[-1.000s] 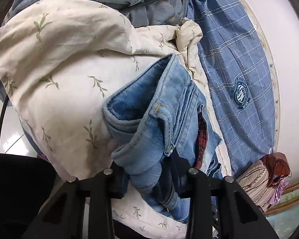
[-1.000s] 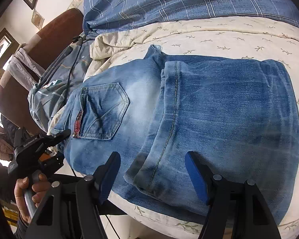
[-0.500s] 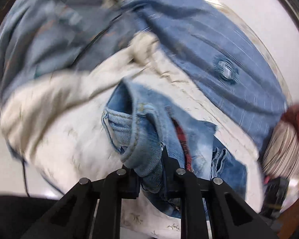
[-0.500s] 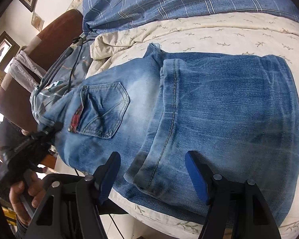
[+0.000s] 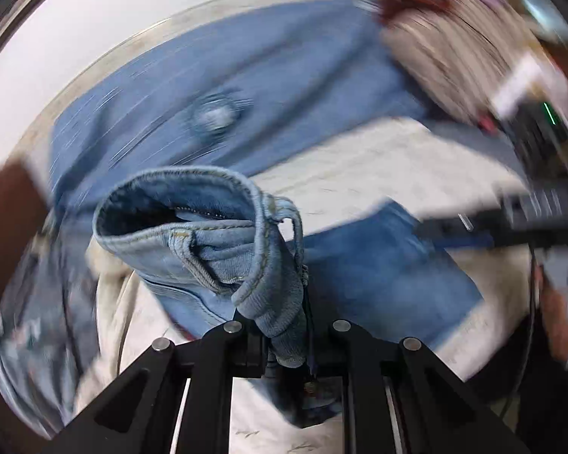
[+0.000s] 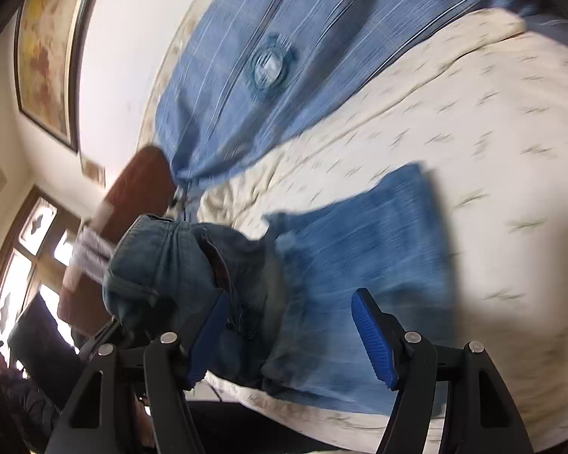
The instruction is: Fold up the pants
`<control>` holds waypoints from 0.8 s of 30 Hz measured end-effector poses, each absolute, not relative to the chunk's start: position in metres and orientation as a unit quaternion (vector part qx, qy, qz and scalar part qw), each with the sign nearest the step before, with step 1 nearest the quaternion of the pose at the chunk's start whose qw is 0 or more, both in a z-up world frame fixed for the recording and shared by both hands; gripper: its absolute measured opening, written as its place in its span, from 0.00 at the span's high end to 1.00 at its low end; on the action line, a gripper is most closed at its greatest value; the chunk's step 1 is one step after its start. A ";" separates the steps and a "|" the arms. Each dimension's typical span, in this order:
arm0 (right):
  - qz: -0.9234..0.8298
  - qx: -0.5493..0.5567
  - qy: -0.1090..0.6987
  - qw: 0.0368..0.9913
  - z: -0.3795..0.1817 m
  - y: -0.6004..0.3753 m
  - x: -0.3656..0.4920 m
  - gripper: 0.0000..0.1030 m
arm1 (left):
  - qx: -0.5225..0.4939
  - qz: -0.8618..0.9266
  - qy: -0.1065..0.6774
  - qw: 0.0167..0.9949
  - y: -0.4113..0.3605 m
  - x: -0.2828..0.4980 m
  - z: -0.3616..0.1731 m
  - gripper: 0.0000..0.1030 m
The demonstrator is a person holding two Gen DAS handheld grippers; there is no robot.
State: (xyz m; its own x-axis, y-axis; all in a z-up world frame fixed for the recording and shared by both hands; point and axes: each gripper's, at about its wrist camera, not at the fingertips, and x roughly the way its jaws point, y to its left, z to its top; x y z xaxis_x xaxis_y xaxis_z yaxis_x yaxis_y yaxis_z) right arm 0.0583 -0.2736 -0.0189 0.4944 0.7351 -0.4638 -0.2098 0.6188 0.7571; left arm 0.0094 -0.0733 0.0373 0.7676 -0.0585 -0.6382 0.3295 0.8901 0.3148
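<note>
Two claws: left claw (image 5: 286, 335) clamps jeans (image 5: 216, 234) waistband, lifted; right claw (image 6: 289, 335) gapes, empty, over folded legs ahead.

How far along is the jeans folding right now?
Done: the leg end of the jeans already lies flat on the cream quilt. In hand: the left tongs are shut on the bunched waistband, lifted off the quilt. The right tongs are open, holding nothing. Left: laying the waist end over the legs and smoothing.
</note>
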 end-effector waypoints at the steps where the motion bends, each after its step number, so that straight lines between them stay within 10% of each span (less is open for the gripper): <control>1: 0.287 0.332 0.401 0.804 -0.018 -0.282 0.057 0.31 | 0.240 -0.126 0.331 0.904 -0.092 0.009 0.031 0.85; 17: 0.183 0.440 0.366 0.800 -0.035 -0.384 0.059 0.31 | 0.350 -0.241 0.419 0.802 -0.173 0.010 -0.031 0.75; 24: 0.215 0.333 0.379 0.836 -0.007 -0.334 0.057 0.27 | 0.100 -0.280 0.374 0.878 -0.074 -0.015 0.040 0.30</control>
